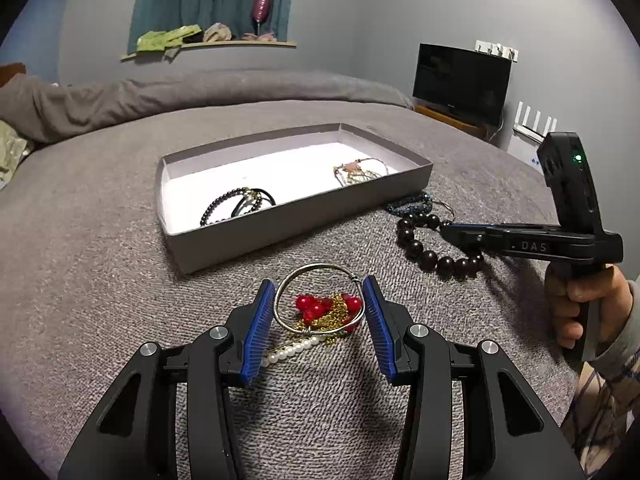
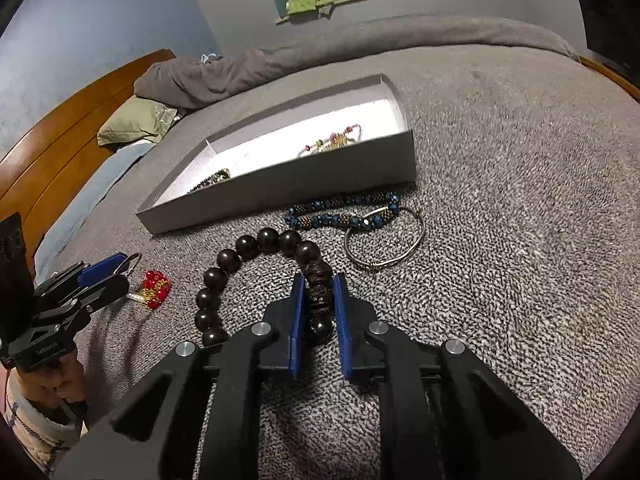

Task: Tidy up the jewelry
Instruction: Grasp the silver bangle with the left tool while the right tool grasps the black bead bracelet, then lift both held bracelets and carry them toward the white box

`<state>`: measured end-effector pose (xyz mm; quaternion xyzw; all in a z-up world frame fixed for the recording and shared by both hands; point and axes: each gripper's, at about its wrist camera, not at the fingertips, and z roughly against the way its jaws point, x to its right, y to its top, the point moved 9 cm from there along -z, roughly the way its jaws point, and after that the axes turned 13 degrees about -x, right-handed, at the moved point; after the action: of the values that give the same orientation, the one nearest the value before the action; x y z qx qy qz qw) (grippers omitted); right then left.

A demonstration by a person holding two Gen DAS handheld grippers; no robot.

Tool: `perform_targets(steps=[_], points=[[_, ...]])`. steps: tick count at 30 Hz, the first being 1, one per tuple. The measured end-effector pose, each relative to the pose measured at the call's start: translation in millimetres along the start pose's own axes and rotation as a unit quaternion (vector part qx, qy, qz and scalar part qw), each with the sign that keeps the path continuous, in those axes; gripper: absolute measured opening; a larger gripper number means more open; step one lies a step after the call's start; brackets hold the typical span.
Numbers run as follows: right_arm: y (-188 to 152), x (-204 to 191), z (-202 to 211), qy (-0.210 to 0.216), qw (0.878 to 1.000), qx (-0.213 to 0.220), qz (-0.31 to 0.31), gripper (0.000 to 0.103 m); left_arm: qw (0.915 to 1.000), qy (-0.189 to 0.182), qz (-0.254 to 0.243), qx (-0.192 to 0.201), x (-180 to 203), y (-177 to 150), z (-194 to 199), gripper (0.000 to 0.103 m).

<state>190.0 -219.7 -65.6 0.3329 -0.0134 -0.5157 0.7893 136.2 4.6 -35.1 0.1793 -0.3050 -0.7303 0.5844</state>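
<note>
Two pieces are already in the box (image 1: pixel 224 246): a dark bead string (image 1: pixel 236 206) at its near-left corner and a thin mixed chain (image 1: pixel 358 172) toward its right end. The box sits in the middle of the left wrist view, on the grey bed (image 1: pixel 100 280).

Several pieces are still out on the bed. The right gripper (image 2: pixel 318 300) has its jaws pressed on the big dark bead bracelet (image 2: pixel 240 256), pinching a carved bead, low and centre in the right wrist view; the loop still lies flat, so I'd say it is gripped but not lifted. Just beyond it, beside the box's near wall, lie a blue bead bracelet (image 2: pixel 344 210) and a wire bangle (image 2: pixel 386 240).

The left gripper (image 1: pixel 320 308) has its jaws half open around a second bangle (image 1: pixel 320 300), one on each side; whether they touch the wire I cannot tell. Inside that ring sit red beads (image 1: pixel 316 306) tangled with gold chain, and a pearl strand (image 1: pixel 294 350) trails out below.

Roughly a third done, I'd judge.
</note>
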Motion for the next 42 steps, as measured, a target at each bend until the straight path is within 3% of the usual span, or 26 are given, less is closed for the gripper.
perform_targets(steps=[18, 42], points=[[39, -41, 58, 0.012, 0.996, 0.07, 0.049, 0.014, 0.9998, 0.009, -0.001, 0.016, -11, 28, 7, 0.047], [105, -64, 75, -0.001, 0.992, 0.097, 0.085, 0.014, 0.9995, 0.027, 0.003, 0.018, -32, 72, 0, 0.047]])
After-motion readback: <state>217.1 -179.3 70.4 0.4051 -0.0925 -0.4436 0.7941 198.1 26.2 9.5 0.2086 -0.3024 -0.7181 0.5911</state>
